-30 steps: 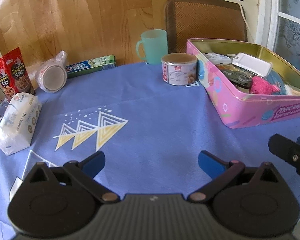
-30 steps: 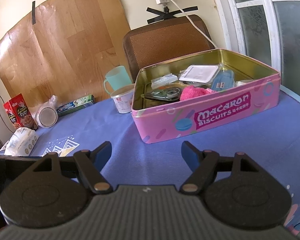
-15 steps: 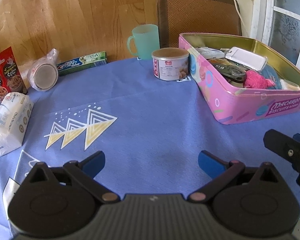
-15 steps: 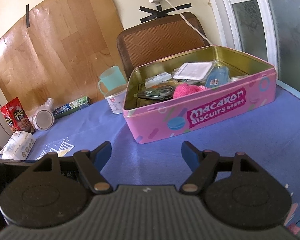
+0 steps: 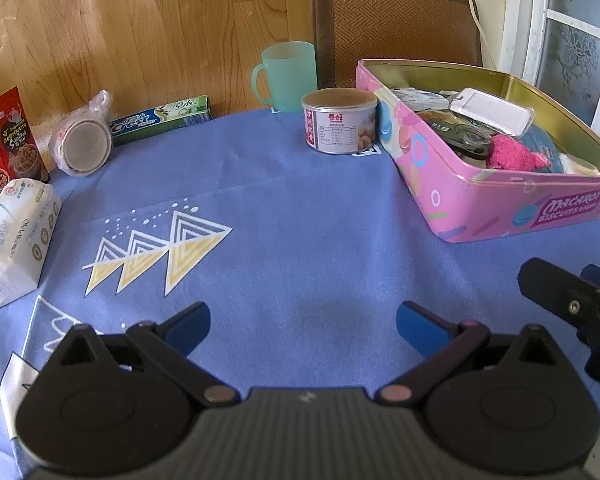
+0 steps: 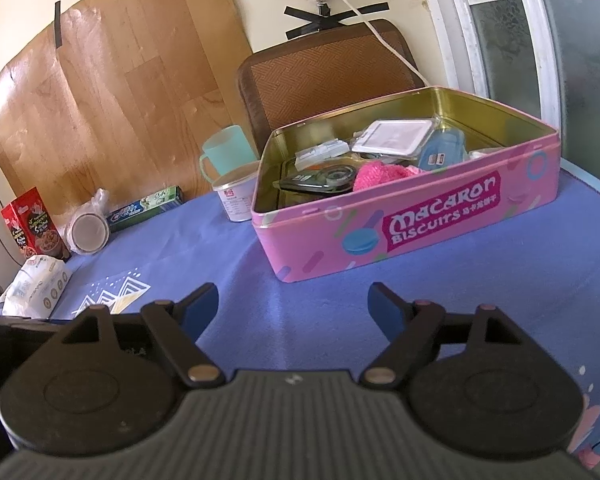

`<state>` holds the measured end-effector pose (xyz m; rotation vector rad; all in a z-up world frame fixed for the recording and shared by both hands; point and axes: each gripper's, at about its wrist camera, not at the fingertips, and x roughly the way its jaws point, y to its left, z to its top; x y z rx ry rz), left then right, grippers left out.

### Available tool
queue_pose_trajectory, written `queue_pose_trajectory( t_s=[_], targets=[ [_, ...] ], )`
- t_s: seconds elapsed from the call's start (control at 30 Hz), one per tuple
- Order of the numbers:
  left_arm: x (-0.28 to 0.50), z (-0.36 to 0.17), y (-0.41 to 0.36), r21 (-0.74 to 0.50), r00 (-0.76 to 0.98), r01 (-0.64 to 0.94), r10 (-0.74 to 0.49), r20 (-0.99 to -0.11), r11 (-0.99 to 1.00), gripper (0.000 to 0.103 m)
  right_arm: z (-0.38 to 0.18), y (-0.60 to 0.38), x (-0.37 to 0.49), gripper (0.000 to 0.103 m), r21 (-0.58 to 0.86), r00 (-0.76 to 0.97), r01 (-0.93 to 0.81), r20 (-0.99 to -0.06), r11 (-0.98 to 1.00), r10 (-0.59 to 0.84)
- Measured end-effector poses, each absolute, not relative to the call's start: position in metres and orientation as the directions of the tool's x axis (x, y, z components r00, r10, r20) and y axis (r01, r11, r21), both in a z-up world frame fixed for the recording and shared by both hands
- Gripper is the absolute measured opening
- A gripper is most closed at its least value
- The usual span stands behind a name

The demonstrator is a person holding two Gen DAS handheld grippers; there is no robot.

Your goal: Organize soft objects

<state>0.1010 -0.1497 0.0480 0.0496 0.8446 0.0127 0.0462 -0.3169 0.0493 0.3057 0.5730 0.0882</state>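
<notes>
Green mug (image 5: 289,76), tin can (image 5: 339,120), toothpaste box (image 5: 161,119) on blue tablecloth (image 5: 300,240).

You're looking at a glossy metal tin (image 6: 420,216) holding a fuzzy pink cloth (image 6: 374,172), sitting on matt woven tablecloth (image 5: 300,240).

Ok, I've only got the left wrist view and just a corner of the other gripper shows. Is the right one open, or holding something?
Observer: The right gripper is open and empty, over the blue tablecloth, short of the pink tin.
Operator: And the blue thing behind the pink fluffy cloth?
Observer: It is a light blue pouch-like item with a small label, lying beside the cloth, with the white case partly overlapping it.
</notes>
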Motion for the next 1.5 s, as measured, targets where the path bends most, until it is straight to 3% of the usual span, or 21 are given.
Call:
queue_pose_trajectory(
  t_s=[1.5],
  targets=[
    [0.1076,0.0426,-0.1434,-0.009,0.637,-0.003,-0.005,-0.771,1.0,0.103,0.0481,-0.3102,0.0481,0.084,0.296,0.836,0.005,-0.525,0.955,0.159]
  ],
)
